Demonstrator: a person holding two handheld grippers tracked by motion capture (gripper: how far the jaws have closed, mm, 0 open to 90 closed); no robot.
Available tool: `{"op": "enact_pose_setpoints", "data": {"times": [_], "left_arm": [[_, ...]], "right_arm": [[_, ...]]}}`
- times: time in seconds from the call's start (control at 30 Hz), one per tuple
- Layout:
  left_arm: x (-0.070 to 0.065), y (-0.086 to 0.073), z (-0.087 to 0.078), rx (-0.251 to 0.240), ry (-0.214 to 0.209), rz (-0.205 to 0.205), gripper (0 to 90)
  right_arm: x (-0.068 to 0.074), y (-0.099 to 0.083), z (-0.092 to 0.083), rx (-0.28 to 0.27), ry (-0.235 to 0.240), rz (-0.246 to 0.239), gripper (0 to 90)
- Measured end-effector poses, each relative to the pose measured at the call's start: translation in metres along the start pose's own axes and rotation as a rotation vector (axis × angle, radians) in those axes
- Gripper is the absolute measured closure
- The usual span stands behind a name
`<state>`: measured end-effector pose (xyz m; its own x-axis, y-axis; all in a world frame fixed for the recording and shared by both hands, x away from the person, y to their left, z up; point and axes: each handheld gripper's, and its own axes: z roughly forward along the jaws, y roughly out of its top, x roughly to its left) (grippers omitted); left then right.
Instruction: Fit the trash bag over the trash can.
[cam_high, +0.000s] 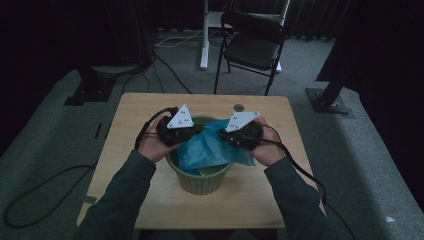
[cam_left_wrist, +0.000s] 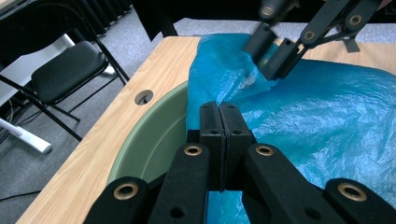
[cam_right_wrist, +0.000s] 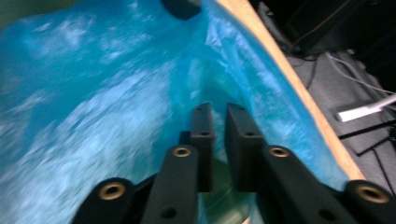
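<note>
While the wooden worktop (cam_high: 150, 200) carries everything here, the work itself is at its middle, where a green bin (cam_high: 202, 182) stands a little nearer to the person's edge than to the far edge. A thin blue plastic bag (cam_high: 212, 147) lies over the mouth of this bin, partly inside it and partly spilling over the rim toward the right edge of the worktop. It seems the bag is being fitted into the bin as a liner.

In the high view both hands hold their tools above the bin. The left gripper (cam_left_wrist: 219, 119) has its jaws pressed together, and in the left gripper view the edge of the bag looks to be pinched between them, just inside the green rim at the left side of the bin. The right gripper (cam_right_wrist: 218, 121) is at the opposite side of the bag; its jaws stand narrow with a small gap. Film lies around and behind them, but the right gripper view is blurred, so I cannot tell if they really catch it.

To do this step well, I think the left side should keep its firm pinch as an anchor. The right jaws should take only one layer at the bag's mouth, then draw it outward and down over the rim slowly, because such thin film tears or slips easily.
</note>
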<state>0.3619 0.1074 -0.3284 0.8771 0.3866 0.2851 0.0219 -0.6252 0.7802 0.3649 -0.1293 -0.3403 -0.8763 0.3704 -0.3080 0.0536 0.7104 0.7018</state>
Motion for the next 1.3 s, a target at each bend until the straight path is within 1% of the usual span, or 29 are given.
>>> {"op": "enact_pose_setpoints", "data": {"times": [0.07, 0.17, 0.3, 0.37, 0.43, 0.53, 0.57, 0.63, 0.67, 0.7, 0.73, 0.8, 0.83, 0.87, 1.13, 1.17, 1.2, 1.23, 1.3], "left_arm": [[-0.001, 0.0, 0.001, 0.001, -0.003, 0.0, 89.1], [-0.001, 0.0, 0.001, 0.0, -0.004, 0.001, 89.2], [-0.002, 0.001, 0.002, 0.0, -0.006, 0.003, 89.1], [-0.002, 0.002, 0.002, -0.002, -0.01, 0.006, 89.1], [-0.002, 0.002, 0.003, -0.001, -0.012, 0.009, 89.2], [-0.003, 0.003, 0.004, -0.006, -0.013, 0.009, 89.2], [-0.004, 0.004, 0.005, -0.007, -0.016, 0.009, 89.2], [-0.004, 0.004, 0.005, -0.007, -0.018, 0.011, 89.2], [-0.004, 0.004, 0.005, -0.006, -0.017, 0.012, 89.1], [-0.004, 0.004, 0.005, -0.006, -0.017, 0.012, 89.1], [-0.003, 0.003, 0.004, -0.007, -0.016, 0.01, 89.2], [-0.003, 0.002, 0.003, -0.005, -0.013, 0.009, 89.1], [-0.002, 0.001, 0.002, -0.005, -0.011, 0.005, 89.1], [-0.001, -0.001, 0.001, -0.005, -0.008, 0.002, 89.2], [0.004, -0.012, -0.004, -0.002, 0.008, -0.022, 89.3], [0.005, -0.014, -0.005, -0.001, 0.011, -0.026, 89.3], [0.005, -0.016, -0.007, 0.001, 0.014, -0.032, 89.3], [0.007, -0.019, -0.008, 0.006, 0.019, -0.036, 89.3], [0.01, -0.025, -0.011, 0.006, 0.028, -0.054, 89.3]], "right_arm": [[-0.001, 0.0, 0.001, -0.007, -0.026, 0.008, 76.0], [-0.002, 0.0, -0.001, -0.014, -0.039, 0.015, 73.5], [-0.004, 0.001, -0.004, -0.031, -0.076, 0.023, 69.3], [-0.005, 0.001, -0.004, -0.034, -0.077, 0.031, 68.5], [-0.004, 0.002, -0.003, -0.032, -0.08, 0.024, 66.4], [-0.003, 0.004, 0.0, -0.037, -0.067, 0.011, 65.9], [-0.003, 0.005, 0.001, -0.035, -0.067, 0.011, 68.4], [-0.003, 0.006, 0.004, -0.027, -0.048, 0.003, 76.0], [-0.003, 0.007, 0.006, -0.02, -0.041, 0.0, 81.8], [-0.003, 0.007, 0.006, -0.02, -0.041, 0.0, 81.8], [-0.004, 0.008, 0.007, -0.021, -0.017, 0.007, 90.0], [-0.004, 0.008, 0.006, -0.021, -0.017, 0.013, 90.0], [-0.007, 0.008, 0.004, -0.009, -0.016, 0.03, 90.0], [-0.007, 0.007, 0.003, -0.002, -0.016, 0.034, 90.0], [-0.012, 0.003, -0.005, 0.028, -0.038, 0.053, 90.0], [-0.013, 0.0, -0.007, 0.043, -0.043, 0.066, 90.0], [-0.013, 0.0, -0.007, 0.043, -0.043, 0.066, 90.0], [-0.017, -0.005, -0.009, 0.052, -0.048, 0.084, 90.0], [-0.018, -0.008, -0.011, 0.054, -0.052, 0.092, 90.0]]}}
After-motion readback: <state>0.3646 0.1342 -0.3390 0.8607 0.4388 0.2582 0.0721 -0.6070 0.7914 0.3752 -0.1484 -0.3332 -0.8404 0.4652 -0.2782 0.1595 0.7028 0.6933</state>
